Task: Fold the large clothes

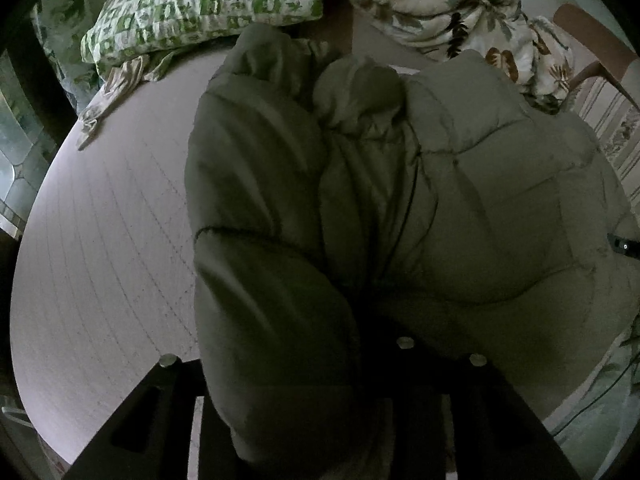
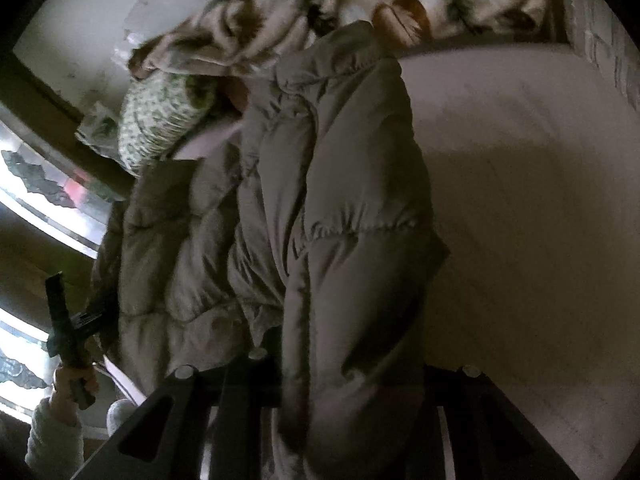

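A grey-green puffer jacket (image 1: 400, 208) lies lengthwise on the pale pink bed sheet (image 1: 112, 232), with its collar end toward the pillows. My left gripper (image 1: 304, 364) is shut on a thick fold of the jacket's near edge, and the fabric fills the gap between its black fingers. The jacket (image 2: 320, 200) runs up the middle of the right wrist view. There my right gripper (image 2: 352, 372) is likewise shut on a bunched fold. The left gripper (image 2: 68, 328) shows at the jacket's far side, held by a hand (image 2: 76, 384) in a pale sleeve.
A green and white patterned pillow (image 1: 200, 4) and a leaf-print blanket (image 1: 460, 12) lie at the head of the bed. Bare sheet (image 2: 520, 200) spreads beside the jacket. A wooden chair (image 1: 592, 32) stands past the bed's edge. A bright window (image 2: 48, 200) is on the left.
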